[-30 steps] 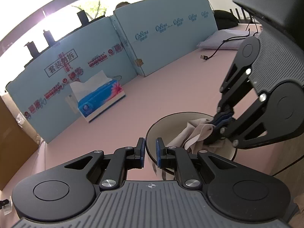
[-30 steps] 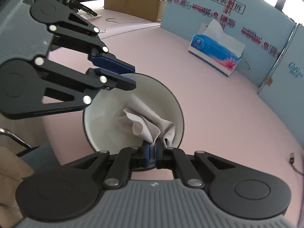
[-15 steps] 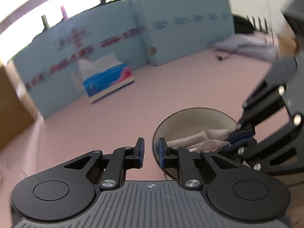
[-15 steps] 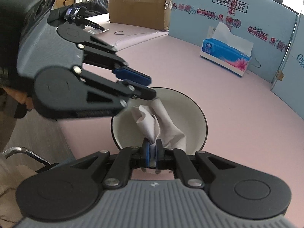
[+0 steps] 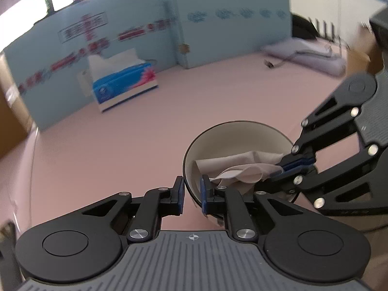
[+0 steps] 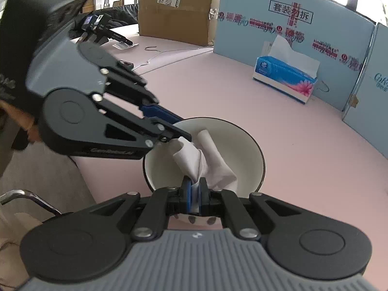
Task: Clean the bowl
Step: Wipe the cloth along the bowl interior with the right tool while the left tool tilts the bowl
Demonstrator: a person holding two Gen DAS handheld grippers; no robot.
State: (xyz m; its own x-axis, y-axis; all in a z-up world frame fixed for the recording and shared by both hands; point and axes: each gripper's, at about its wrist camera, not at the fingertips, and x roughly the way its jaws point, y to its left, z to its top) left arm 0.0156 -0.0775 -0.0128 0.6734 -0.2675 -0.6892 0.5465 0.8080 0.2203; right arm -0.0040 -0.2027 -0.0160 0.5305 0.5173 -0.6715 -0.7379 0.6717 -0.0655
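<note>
Your left tongs [image 5: 191, 194] are closing on the bowl [image 5: 242, 131] rim at lower centre, while your right tongs [image 6: 194, 194] pinch the crumpled tissue [image 6: 206, 162] inside it on the pink surface [image 6: 315, 157].

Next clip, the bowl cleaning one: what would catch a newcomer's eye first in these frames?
The white, dark-rimmed bowl near the pink table's front edge, with a crumpled tissue inside it. The right gripper is pinched shut on that tissue, while the left gripper straddles the bowl's near rim, its jaws closing on the wall. Further back, a blue tissue box stands before light-blue panels.
</note>
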